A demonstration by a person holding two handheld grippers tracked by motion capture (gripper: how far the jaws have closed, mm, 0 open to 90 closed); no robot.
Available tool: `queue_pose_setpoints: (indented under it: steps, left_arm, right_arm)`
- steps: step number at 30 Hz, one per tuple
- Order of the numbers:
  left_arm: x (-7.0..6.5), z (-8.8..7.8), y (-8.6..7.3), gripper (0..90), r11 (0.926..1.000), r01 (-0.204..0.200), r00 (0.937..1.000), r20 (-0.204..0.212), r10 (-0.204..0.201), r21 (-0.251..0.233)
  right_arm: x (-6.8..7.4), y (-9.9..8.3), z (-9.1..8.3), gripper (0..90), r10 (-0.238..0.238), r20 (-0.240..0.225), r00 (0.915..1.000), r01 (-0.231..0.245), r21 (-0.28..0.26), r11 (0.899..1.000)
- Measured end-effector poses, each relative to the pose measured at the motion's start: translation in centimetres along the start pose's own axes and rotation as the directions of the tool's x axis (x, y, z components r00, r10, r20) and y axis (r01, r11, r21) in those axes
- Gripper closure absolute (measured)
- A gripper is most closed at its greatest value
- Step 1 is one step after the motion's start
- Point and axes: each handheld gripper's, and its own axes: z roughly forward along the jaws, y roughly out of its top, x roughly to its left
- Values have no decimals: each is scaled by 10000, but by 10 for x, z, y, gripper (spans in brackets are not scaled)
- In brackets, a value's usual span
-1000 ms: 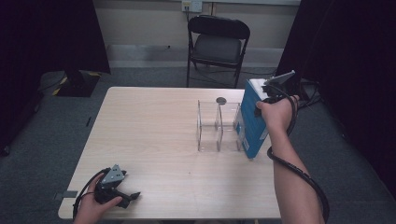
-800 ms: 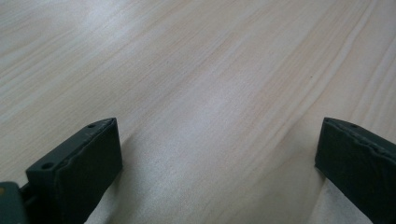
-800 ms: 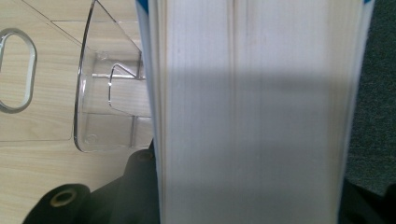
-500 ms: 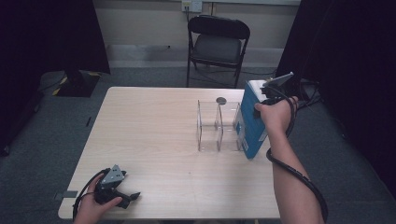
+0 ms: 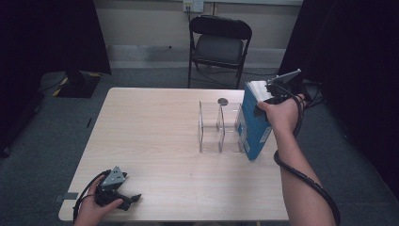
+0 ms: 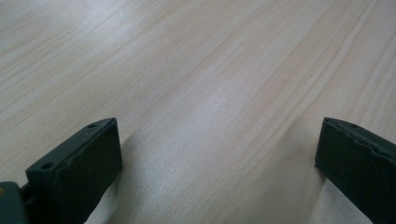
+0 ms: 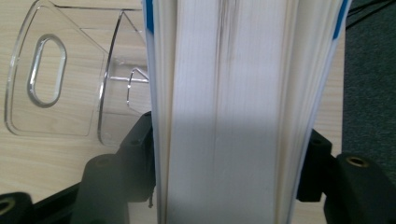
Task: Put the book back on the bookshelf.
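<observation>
The right hand-held gripper [image 5: 263, 101], jaws just opening, straddles the upright blue book [image 5: 254, 125] at the table's right edge [image 5: 277, 188]; left one [image 5: 126, 197] gapes.

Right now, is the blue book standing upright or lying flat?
Upright. The blue book stands on its bottom edge on the table, beside the clear rack, page edges facing up between the right gripper jaws.

Blue book [image 5: 254, 125] upright, touching clear rack [image 5: 219, 127], table's right edge.

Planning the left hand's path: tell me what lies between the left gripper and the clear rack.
High view: bare table lies between the left gripper and the clear rack; nothing stands in that stretch.
</observation>
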Motion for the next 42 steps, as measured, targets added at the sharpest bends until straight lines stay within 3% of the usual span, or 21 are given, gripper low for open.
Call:
queue_pose_setpoints:
  steps: [11, 23, 42]
  left_arm:
    - [-1, 0, -1, 0, 9999, 106, 9999, 19, -106, -2]
    - [-1, 0, -1, 0, 9999, 80, 10000, -31, -80, -92]
    - [-2, 0, -2, 0, 9998, 149, 9999, -2, -149, -103]
  right_arm:
    - [-2, -15, -4, 325, -132, -433, 9990, 124, -191, 9997]
    - [-4, -28, -9, 281, -548, -228, 9982, 542, -281, 9981]
    - [0, -52, -4, 202, -1090, -383, 9933, 1088, -89, 9940]
